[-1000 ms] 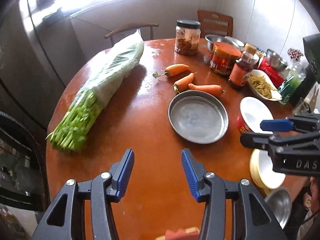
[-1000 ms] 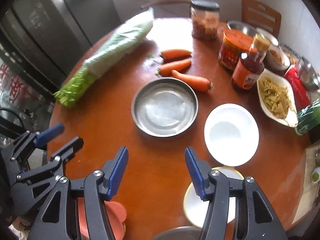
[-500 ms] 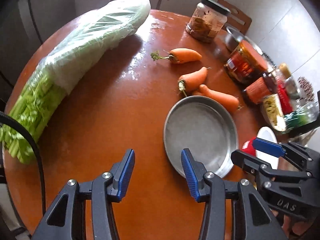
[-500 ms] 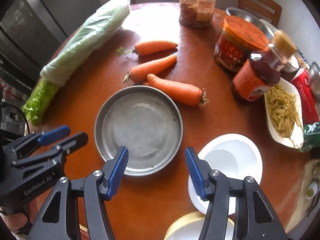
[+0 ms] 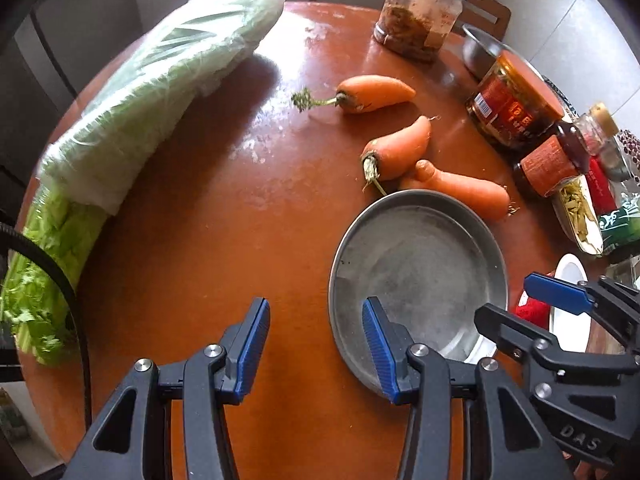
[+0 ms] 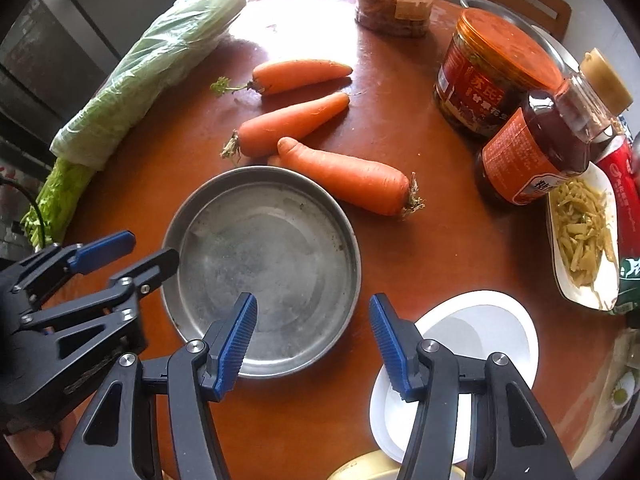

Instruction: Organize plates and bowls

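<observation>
Metal plate (image 6: pixel 264 268): round, shallow, dull grey steel with a raised rim, empty, scuffed inside; sits flat near the middle of the round wooden table (image 6: pixel 440 248).

White bowl (image 6: pixel 476 344): glossy, empty, red on its outside as seen from the left wrist view; just right of the metal plate. A pale yellow rim shows at the bottom edge below it, too cut off to identify.

Counts: one metal plate, one white bowl, three carrots (image 6: pixel 344 178) beyond the plate, the nearest touching its far rim; one bagged celery bunch (image 5: pixel 132 120) along the left edge.

Left gripper (image 5: pixel 316 344): jaws wide apart, holding nothing, right finger over the plate's near-left rim.

Right gripper (image 6: pixel 312 344): jaws wide apart, holding nothing, left finger over the plate, right finger over the bowl.
</observation>
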Demonstrator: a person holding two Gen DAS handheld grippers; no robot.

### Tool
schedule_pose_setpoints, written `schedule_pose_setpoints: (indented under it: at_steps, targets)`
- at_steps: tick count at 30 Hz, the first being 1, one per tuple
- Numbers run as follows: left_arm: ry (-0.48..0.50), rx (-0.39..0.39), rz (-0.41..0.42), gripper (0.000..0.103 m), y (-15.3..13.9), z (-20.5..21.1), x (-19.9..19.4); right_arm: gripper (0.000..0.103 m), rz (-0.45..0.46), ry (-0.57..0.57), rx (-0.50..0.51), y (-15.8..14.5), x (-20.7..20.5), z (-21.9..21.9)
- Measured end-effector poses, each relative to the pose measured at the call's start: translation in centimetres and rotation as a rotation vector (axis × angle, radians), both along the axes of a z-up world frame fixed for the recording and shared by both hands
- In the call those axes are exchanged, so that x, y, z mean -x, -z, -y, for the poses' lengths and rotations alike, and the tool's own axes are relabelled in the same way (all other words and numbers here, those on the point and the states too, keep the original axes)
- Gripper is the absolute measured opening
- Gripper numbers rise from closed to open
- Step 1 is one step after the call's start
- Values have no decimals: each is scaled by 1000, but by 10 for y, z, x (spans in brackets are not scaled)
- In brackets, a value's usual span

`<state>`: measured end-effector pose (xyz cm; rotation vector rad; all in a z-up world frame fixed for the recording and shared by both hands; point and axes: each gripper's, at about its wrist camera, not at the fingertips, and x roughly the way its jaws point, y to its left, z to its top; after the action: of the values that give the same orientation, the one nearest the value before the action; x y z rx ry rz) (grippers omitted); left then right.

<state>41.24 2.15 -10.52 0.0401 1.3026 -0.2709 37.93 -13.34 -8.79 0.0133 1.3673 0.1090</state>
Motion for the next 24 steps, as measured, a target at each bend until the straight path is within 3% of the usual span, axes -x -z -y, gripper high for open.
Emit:
schedule_pose_setpoints:
  at_steps: [6,10,13,24]
  targets:
    - [-17,47,-27,49,8,2,-2,58,13,-11,-4,1,1,2]
    - [-5,28,-27,42,11,5,-2,38,-22,-15,9,9,3,2]
    - [39,14,-19,34,10,10,-1,32,-16,-12,29,11,5,4]
    - [63,-25,-5,28,11,19,0,28,-22,-6,36,13,5,5]
